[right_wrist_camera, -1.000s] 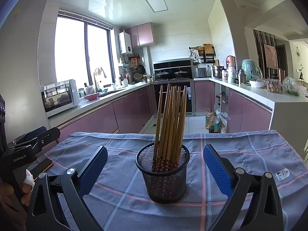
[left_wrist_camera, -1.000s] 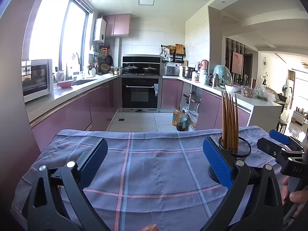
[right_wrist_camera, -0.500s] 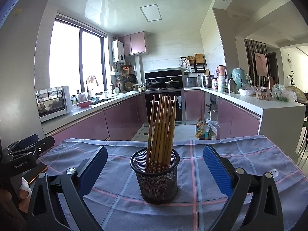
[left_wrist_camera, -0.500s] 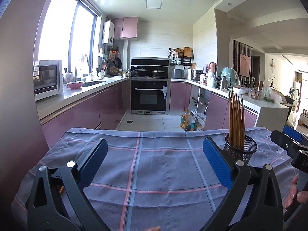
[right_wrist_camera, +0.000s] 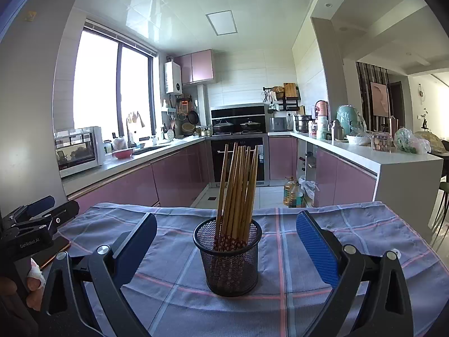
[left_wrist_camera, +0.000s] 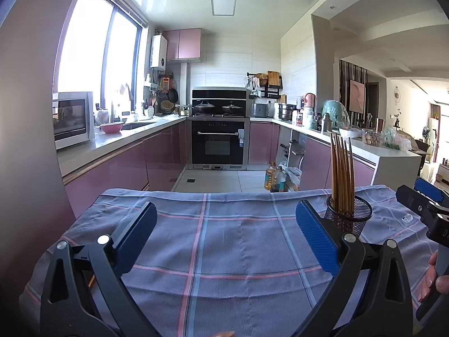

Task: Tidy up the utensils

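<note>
A black mesh cup [right_wrist_camera: 228, 255] stands upright on the checked blue cloth [right_wrist_camera: 322, 224], holding several brown chopsticks [right_wrist_camera: 238, 185] that lean slightly. My right gripper [right_wrist_camera: 226, 241] is open and empty, its blue pads wide to either side of the cup, which sits just ahead of them. In the left wrist view the cup [left_wrist_camera: 349, 216] stands to the right, behind the right pad. My left gripper [left_wrist_camera: 224, 233] is open and empty over bare cloth [left_wrist_camera: 219, 241].
The other gripper shows at each view's edge: the right one [left_wrist_camera: 426, 210] and the left one [right_wrist_camera: 33, 224]. A phone-like flat object [right_wrist_camera: 56, 250] lies on the cloth at left. Beyond the table's far edge are kitchen counters, an oven and oil bottles [right_wrist_camera: 291, 193] on the floor.
Both grippers have pulled back and tilted up a little, so the cup and cloth sit lower and farther off in the views. Both stay open; the cup and chopsticks have not moved.
</note>
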Available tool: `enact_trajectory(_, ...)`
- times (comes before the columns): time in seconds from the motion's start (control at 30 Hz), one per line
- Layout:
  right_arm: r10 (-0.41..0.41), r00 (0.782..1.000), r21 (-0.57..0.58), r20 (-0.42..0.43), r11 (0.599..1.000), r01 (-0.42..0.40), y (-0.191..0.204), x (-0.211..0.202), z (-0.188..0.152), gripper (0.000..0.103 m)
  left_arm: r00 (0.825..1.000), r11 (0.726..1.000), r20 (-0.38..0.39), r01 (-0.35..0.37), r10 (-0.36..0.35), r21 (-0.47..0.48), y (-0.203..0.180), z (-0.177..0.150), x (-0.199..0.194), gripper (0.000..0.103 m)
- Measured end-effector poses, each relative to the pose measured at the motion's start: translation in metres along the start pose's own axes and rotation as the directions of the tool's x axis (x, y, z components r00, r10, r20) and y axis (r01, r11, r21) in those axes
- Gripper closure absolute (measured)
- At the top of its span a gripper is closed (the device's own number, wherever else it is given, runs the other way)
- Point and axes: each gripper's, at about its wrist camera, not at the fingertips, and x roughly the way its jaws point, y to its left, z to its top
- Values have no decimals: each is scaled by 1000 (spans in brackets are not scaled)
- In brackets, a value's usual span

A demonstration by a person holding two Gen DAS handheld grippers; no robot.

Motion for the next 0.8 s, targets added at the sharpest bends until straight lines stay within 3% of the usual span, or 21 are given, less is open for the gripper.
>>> enact_trajectory(0.8, -1, 1000, 0, -5, 1000, 1, 3, 0, -1, 7, 1000, 1000, -2, 2, -2, -9, 7, 1, -8, 6)
